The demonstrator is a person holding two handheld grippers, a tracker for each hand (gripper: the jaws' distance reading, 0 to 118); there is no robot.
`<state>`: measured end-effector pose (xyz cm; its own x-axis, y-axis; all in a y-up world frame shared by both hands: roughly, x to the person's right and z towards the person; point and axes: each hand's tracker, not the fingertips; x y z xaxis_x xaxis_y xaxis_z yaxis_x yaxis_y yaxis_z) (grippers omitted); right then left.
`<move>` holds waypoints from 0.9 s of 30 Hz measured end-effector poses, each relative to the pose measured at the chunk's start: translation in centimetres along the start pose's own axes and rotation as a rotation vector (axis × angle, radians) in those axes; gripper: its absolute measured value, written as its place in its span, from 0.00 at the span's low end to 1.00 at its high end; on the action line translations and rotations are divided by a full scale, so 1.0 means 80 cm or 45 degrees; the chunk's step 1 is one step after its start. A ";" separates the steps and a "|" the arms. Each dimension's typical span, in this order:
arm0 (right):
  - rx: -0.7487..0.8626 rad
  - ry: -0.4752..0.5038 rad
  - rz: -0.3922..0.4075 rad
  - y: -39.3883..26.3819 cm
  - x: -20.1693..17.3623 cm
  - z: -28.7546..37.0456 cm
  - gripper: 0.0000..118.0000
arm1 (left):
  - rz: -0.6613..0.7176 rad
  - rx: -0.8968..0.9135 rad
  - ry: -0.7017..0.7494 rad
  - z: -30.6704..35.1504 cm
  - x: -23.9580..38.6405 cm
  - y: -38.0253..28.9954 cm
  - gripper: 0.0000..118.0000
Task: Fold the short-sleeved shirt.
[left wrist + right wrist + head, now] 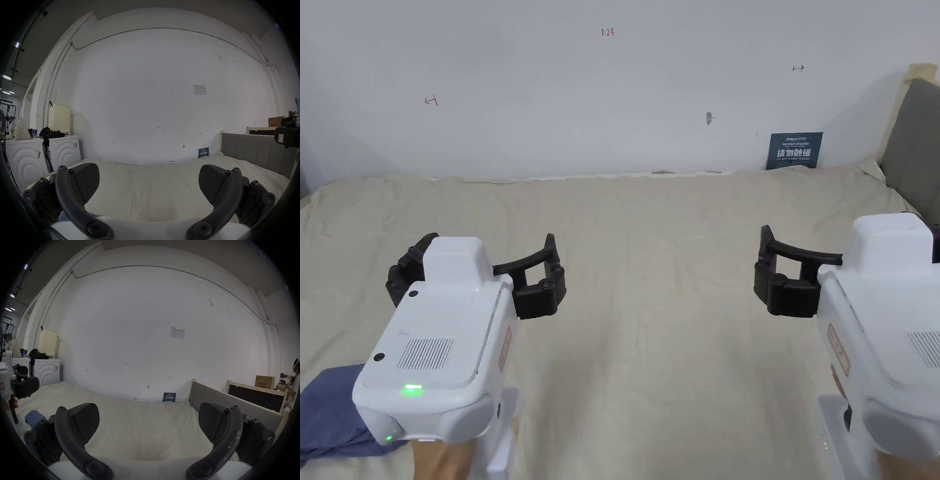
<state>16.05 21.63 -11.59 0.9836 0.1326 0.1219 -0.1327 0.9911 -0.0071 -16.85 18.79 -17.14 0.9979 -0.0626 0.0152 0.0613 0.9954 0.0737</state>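
Most of the scene is the bed (650, 250), its cream sheet bare between the tools. Next in size, the left hand-held gripper (478, 278) and right hand-held gripper (148, 423) hover level above it, well apart, each with jaws spread wide and holding nothing. Smallest, the crumpled blue shirt (328, 412) lies at the bed's near left corner, behind and outward of the left tool; its long axis cannot be told. I judge the left hand far nearer for the pickup.
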 end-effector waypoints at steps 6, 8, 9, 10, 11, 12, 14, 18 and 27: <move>-0.003 -0.003 0.006 0.001 -0.001 -0.001 1.00 | 0.008 -0.001 -0.003 0.000 -0.001 -0.002 1.00; -0.003 -0.014 0.006 0.001 -0.002 -0.001 1.00 | 0.008 -0.002 -0.005 0.000 -0.001 -0.002 1.00; -0.002 -0.018 0.004 0.001 -0.002 -0.001 1.00 | 0.006 -0.002 -0.006 0.000 -0.001 -0.002 1.00; 0.000 -0.021 0.002 0.001 -0.002 -0.001 1.00 | 0.003 -0.005 -0.007 0.000 -0.001 -0.002 1.00; 0.001 -0.025 0.000 0.002 -0.002 -0.001 1.00 | 0.002 -0.007 -0.009 0.000 -0.001 -0.002 1.00; 0.002 -0.028 -0.002 0.002 -0.003 -0.001 1.00 | 0.002 -0.007 -0.011 0.000 -0.001 -0.002 1.00; 0.002 -0.024 -0.005 0.003 -0.003 -0.001 1.00 | 0.005 -0.007 -0.012 0.000 -0.001 -0.003 1.00; 0.007 -0.020 0.005 0.004 -0.004 -0.001 1.00 | 0.003 -0.008 -0.010 -0.002 -0.001 -0.005 1.00; -0.059 -0.025 -0.042 0.003 -0.009 -0.004 1.00 | -0.016 -0.012 -0.012 -0.002 -0.001 -0.005 1.00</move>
<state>15.30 21.79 -11.97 0.9847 0.1003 0.1427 -0.0942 0.9944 -0.0488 -16.94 18.39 -17.33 0.9969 -0.0755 0.0234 0.0739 0.9952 0.0648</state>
